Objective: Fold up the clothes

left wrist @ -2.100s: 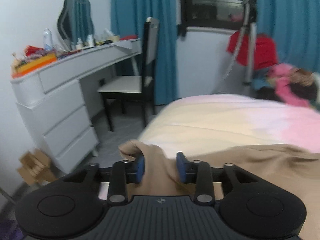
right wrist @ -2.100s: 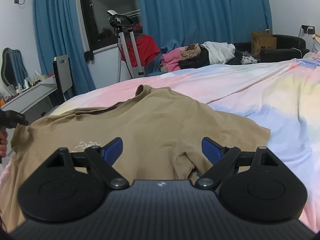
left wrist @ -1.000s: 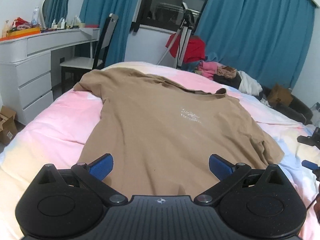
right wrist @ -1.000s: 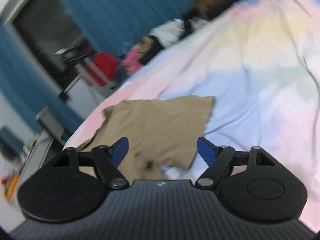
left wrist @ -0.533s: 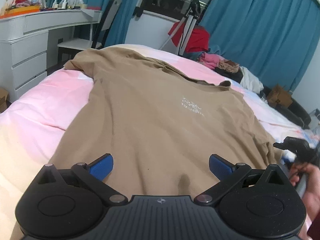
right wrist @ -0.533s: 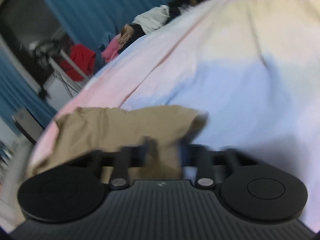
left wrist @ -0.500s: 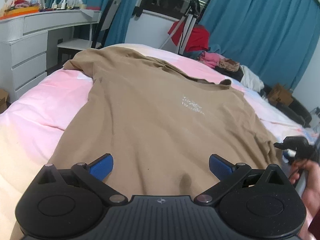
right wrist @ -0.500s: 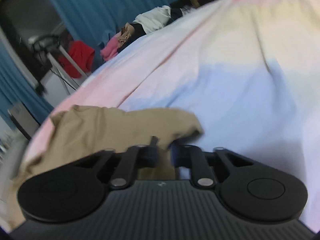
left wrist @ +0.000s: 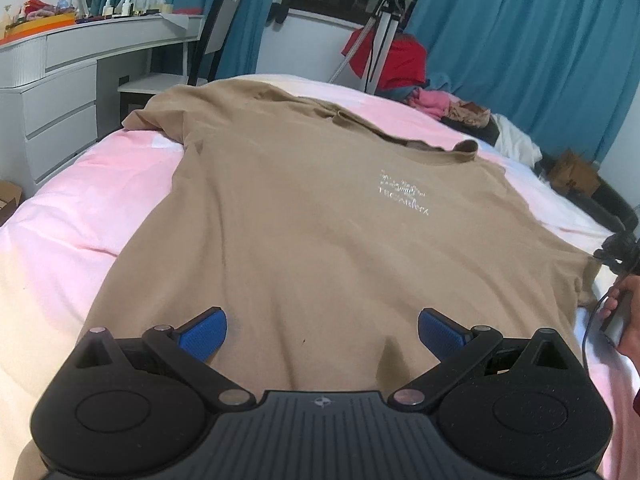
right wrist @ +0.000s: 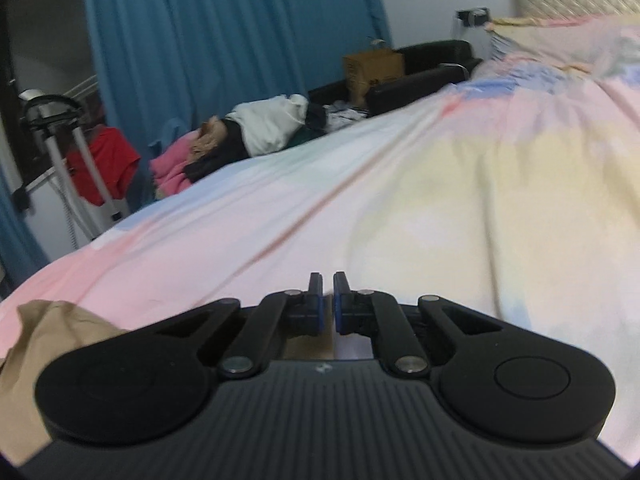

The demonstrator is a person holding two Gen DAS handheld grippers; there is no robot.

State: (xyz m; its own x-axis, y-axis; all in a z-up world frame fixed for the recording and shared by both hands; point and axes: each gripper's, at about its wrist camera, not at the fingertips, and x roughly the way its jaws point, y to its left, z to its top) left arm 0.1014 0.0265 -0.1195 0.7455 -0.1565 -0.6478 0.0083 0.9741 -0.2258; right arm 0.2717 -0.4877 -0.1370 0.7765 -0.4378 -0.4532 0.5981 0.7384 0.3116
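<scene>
Tan T-shirt [left wrist: 320, 216] lies spread flat on the pastel bed [right wrist: 440, 184]; left gripper [left wrist: 322, 330] hovers fingers apart above its hem, right gripper [right wrist: 327, 300] fingers together, apparently pinching the sleeve.

Tan T-shirt [left wrist: 320, 216], white chest print; pastel pink-yellow-blue bedsheet [right wrist: 460, 184]; teal curtains [left wrist: 520, 52].

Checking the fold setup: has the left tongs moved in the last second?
Yes. The left tongs has come closer over the tan shirt; the white dresser has slid toward the left edge.
</scene>
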